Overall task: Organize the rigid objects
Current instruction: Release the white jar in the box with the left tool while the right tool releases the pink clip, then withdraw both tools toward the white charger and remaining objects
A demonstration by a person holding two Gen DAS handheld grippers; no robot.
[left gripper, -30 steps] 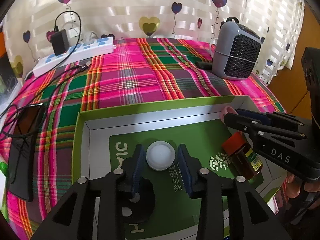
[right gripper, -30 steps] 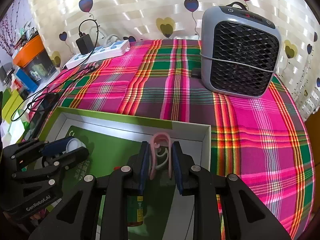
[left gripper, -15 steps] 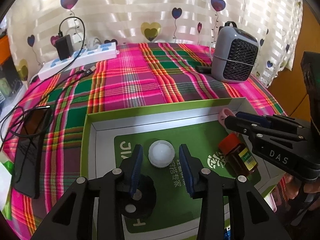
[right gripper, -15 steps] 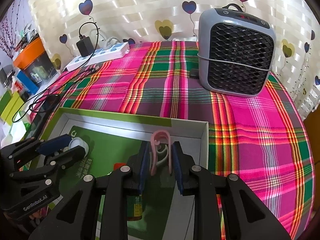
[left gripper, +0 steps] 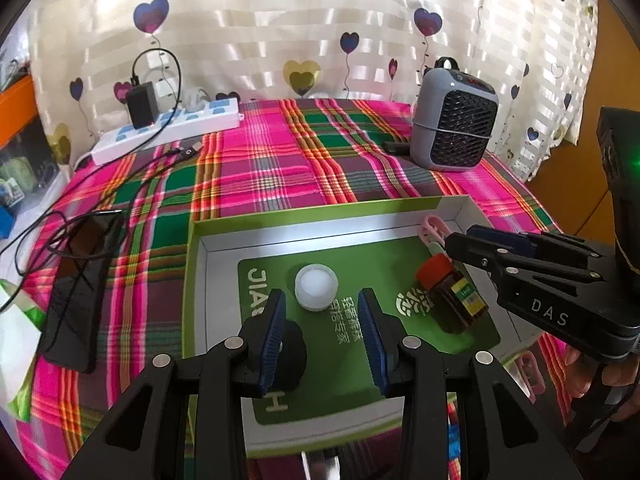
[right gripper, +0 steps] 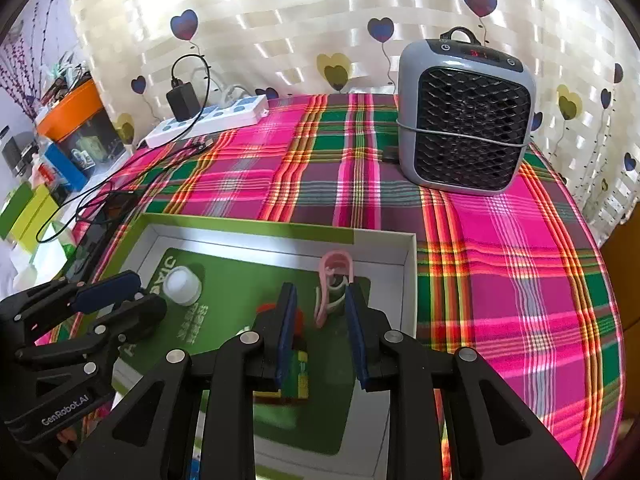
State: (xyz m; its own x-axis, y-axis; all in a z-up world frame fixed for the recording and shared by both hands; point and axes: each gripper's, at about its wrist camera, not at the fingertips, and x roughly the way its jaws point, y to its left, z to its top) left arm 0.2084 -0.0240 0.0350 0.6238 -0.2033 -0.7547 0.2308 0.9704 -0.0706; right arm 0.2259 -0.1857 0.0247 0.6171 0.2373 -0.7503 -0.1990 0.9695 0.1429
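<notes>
- The open green box (left gripper: pixel 320 211) sits at the near edge of a table under a pink and green plaid cloth (left gripper: pixel 280 168). A green printed card covers its floor.
- The left gripper (left gripper: pixel 324 336) hangs over the near left part of the box. Its blue pads (left gripper: pixel 276 332) stand well apart with nothing between them.
- A white round cap (left gripper: pixel 316 286) lies on the card just beyond those fingertips, clear of both.
- A black disc (left gripper: pixel 294 356) lies on the card partly under the left finger of that gripper.
- The right gripper (right gripper: pixel 320 289) points into the far right corner of the box. Its jaws stand only a little apart.
- The near end of a pink clip (right gripper: pixel 334 276) reaches in between them, and its loop leans toward the far wall.
- The clip sits close against the right pad, but a strip of green card shows between it and the left pad. So it looks loose rather than pinched.
- A brown bottle with a red cap (left gripper: pixel 452 296) lies on its side in the right half of the box, just near of the clip and partly under the right gripper.
- Far right on the cloth stands a grey fan heater (left gripper: pixel 452 128).
- At the far left lies a white power strip (left gripper: pixel 168 132) with a black adapter plugged in.
- A dark phone (left gripper: pixel 80 292) lies left of the box.
</notes>
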